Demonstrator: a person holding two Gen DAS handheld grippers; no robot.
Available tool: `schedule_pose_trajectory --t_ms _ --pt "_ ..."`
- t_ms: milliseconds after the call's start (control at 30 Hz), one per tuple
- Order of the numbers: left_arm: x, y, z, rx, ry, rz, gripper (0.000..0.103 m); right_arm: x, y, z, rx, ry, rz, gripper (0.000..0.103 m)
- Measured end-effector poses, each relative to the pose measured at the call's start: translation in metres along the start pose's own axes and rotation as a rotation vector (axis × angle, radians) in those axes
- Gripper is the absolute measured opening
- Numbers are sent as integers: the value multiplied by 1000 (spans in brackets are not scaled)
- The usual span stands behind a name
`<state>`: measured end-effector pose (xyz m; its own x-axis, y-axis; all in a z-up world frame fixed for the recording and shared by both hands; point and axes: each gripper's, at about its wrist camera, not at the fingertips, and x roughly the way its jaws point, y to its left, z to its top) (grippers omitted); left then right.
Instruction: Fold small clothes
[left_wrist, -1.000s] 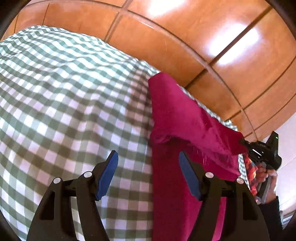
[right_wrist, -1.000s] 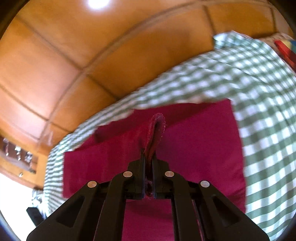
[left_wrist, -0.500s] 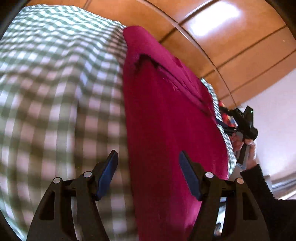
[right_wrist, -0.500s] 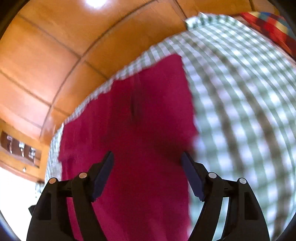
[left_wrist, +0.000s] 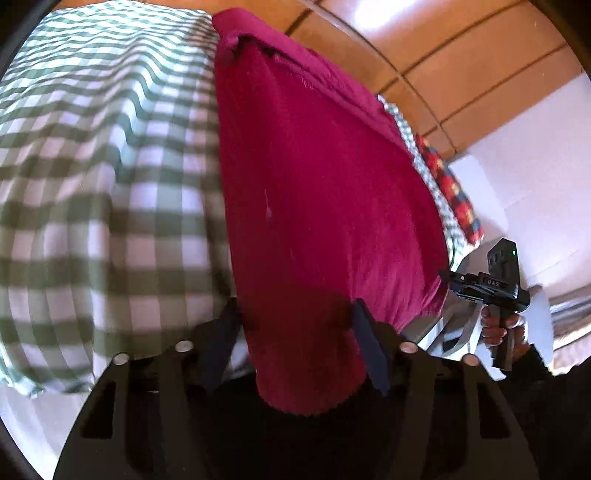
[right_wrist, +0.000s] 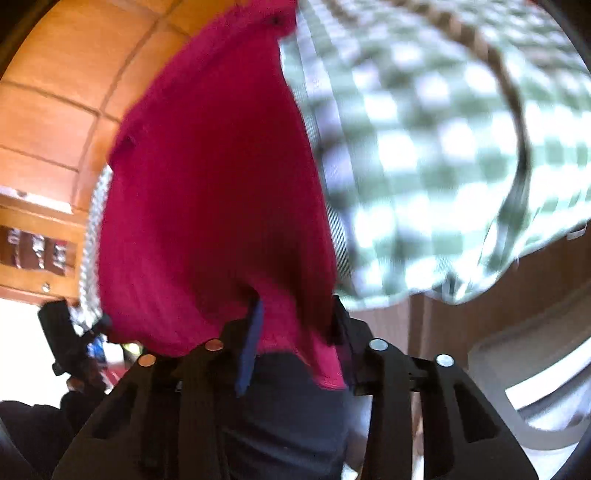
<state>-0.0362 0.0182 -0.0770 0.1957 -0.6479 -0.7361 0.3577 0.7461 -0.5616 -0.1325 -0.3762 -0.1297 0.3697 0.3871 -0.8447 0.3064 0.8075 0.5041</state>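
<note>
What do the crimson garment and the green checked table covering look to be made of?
The crimson garment looks like a soft matte woven or knit cloth: it drapes limply, with a frayed-looking lower edge and lint flecks. The green-and-white checked table cover looks like thin woven fabric, rippling and hanging over the edge; motion blur leaves the weave open.

Right gripper (right_wrist: 295, 332) no longer pinches the raised fold of the red cloth (left_wrist: 317, 177); its jaws now stand apart at the cloth's near hem, which hangs over the edge of the checked tablecloth (left_wrist: 103, 147). Left gripper (left_wrist: 295, 343), earlier over the tablecloth beside the cloth, now straddles the same hem. The lifted flap now lies flat on the cloth.
</note>
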Motion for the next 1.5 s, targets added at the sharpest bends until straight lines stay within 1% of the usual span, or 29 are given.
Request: schedule_pose_trajectory --t_ms 33,67,133,167,233,300,367,433,533,633,700,767,800,833,867,900,933,967,1000,1067,1133,1167,1233,1333,1367,1400,1433,1467,1500 --pt "3 -1 -2 10 13 8 41 6 1 -1 1 13 3 22" --pt "5 -1 -4 15 26 12 20 7 4 0 0 18 18 12" --pt "4 -1 -5 12 32 -3 11 1 18 1 -49 10 58 9" --pt "1 -2 -4 12 22 -27 11 -8 29 4 -84 -7 95 9" --pt "-13 -6 1 18 -10 -98 11 -30 45 12 -124 -62 169 9" --pt "-30 -8 9 -1 -60 -183 11 -58 60 27 -153 -155 241 9" --pt "-44 -10 19 -4 -108 -234 11 -77 67 43 -156 -232 285 9" --pt "-56 -13 34 3 -158 -277 11 -85 69 65 -141 -291 296 9" --pt "-60 -13 63 -13 -208 -344 11 -79 67 92 -112 -322 262 9" --pt "-48 -8 95 -52 -219 -357 11 -59 58 128 -44 -319 241 9" --pt "-36 -6 120 -76 -227 -341 11 -43 54 155 -7 -312 220 9" --pt "-22 0 142 -117 -230 -304 13 -32 48 167 14 -312 212 9" --pt "-18 1 150 -118 -232 -289 16 -29 45 173 23 -311 208 10" --pt "-11 3 159 -120 -236 -255 28 -24 42 183 43 -308 213 12" --pt "-5 7 167 -139 -231 -238 51 -22 39 182 49 -305 217 25" --pt "-2 11 173 -164 -229 -249 65 -21 38 184 49 -308 211 46" --pt "0 16 178 -186 -243 -244 81 -21 39 183 48 -314 209 59" --pt "-2 19 182 -204 -260 -231 82 -24 40 183 45 -321 225 77" --pt "-2 22 183 -205 -263 -230 82 -27 40 181 41 -328 234 79" --pt "-9 30 185 -210 -284 -229 85 -37 41 171 17 -337 229 79" --pt "-17 38 177 -186 -296 -169 85 -45 40 157 -12 -334 209 79" --pt "-16 42 173 -170 -293 -149 85 -48 37 147 -30 -331 168 79" --pt "-14 48 161 -139 -262 -127 85 -47 31 130 -61 -321 106 79" --pt "-5 48 129 -74 -198 -142 85 -36 25 111 -87 -288 25 79" --pt "-2 46 119 -53 -188 -136 85 -28 24 108 -90 -284 -3 75" --pt "1 44 113 -39 -184 -116 85 -22 22 108 -86 -280 -12 65" --pt "5 40 106 -17 -183 -79 85 -14 22 108 -80 -278 -17 62" --pt "9 36 102 1 -182 -47 85 -12 22 108 -79 -284 -23 56" --pt "14 33 100 19 -182 2 85 -8 23 110 -79 -292 -27 47"
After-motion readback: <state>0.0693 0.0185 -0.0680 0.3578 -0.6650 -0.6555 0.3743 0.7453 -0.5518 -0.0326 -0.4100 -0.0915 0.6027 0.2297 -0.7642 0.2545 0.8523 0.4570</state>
